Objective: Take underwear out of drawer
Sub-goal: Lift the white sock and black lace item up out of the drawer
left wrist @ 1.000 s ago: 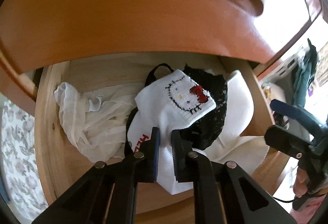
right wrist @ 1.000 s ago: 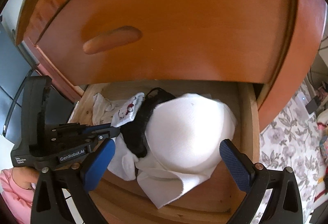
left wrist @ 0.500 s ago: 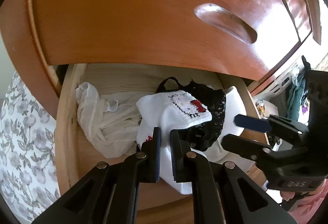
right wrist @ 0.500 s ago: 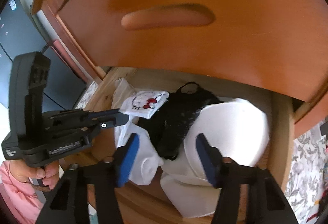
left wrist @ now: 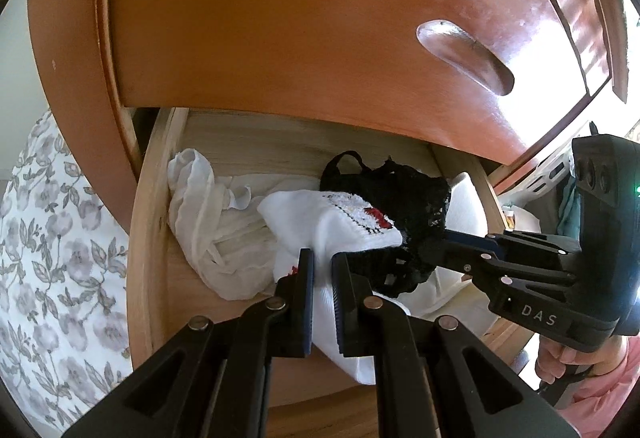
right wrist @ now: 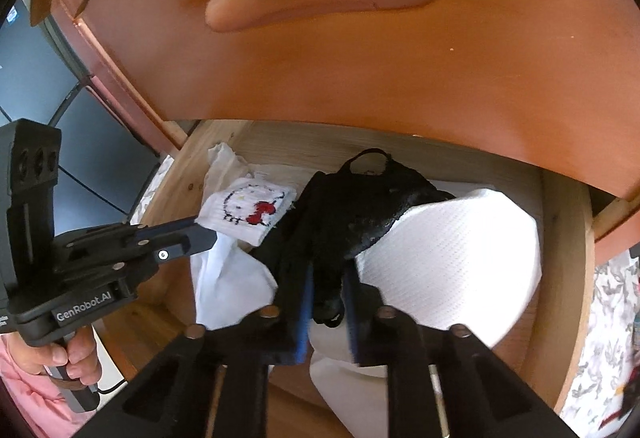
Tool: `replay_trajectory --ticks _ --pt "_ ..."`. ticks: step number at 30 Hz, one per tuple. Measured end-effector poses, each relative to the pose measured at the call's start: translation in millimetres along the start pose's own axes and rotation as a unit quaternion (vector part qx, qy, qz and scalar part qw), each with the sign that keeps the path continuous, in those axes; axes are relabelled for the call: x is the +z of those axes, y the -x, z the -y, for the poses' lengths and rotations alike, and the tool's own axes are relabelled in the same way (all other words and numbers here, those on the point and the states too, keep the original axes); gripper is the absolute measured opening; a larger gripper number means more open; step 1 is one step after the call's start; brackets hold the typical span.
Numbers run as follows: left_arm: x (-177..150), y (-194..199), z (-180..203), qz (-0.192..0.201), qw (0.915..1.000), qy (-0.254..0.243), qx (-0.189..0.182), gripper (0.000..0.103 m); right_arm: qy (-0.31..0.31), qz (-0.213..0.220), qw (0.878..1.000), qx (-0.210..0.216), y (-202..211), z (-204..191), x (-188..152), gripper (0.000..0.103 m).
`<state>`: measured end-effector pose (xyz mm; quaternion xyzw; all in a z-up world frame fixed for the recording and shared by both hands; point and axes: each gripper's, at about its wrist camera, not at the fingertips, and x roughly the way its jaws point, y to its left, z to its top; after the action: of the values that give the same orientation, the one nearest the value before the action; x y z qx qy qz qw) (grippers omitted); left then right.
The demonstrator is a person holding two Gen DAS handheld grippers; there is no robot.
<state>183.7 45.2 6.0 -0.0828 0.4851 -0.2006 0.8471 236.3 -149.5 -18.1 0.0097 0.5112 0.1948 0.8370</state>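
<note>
Black lace underwear (right wrist: 352,205) lies in the open wooden drawer (right wrist: 568,258), partly over a white folded cloth (right wrist: 452,258). My right gripper (right wrist: 328,278) is closing, and its blue pads press on the near edge of the underwear. From the left wrist view the right gripper (left wrist: 444,238) reaches into the black underwear (left wrist: 404,197) from the right. My left gripper (left wrist: 323,258) is shut just in front of a white cartoon-cat sock (left wrist: 336,222). White cloth shows in its narrow gap, but I cannot tell if any is pinched.
A closed drawer front (left wrist: 280,17) with a carved handle overhangs the open drawer. A thin white garment (left wrist: 200,205) is bunched at the drawer's left side. Floral bedding (left wrist: 52,238) lies to the left. A hand in a pink sleeve (right wrist: 60,354) holds the left gripper.
The right gripper's jaws went from wide apart to closed around the black underwear as it moved in over it. The left gripper stayed shut and shifted left.
</note>
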Motion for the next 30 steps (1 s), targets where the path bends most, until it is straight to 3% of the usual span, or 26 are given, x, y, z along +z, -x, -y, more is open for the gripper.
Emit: replay_trajectory --ticks 15,30 --pt "-4.1 8.5 7.7 0.016 0.9997 0.018 0.003 0.009 0.011 0.043 0.998 0.035 33.6 -10.0 -11.2 0.002" --pt "-14.0 59.3 29.8 0.076 0.9966 0.032 0.003 0.009 0.012 0.147 0.986 0.074 126.5 -27.3 -32.8 0.002"
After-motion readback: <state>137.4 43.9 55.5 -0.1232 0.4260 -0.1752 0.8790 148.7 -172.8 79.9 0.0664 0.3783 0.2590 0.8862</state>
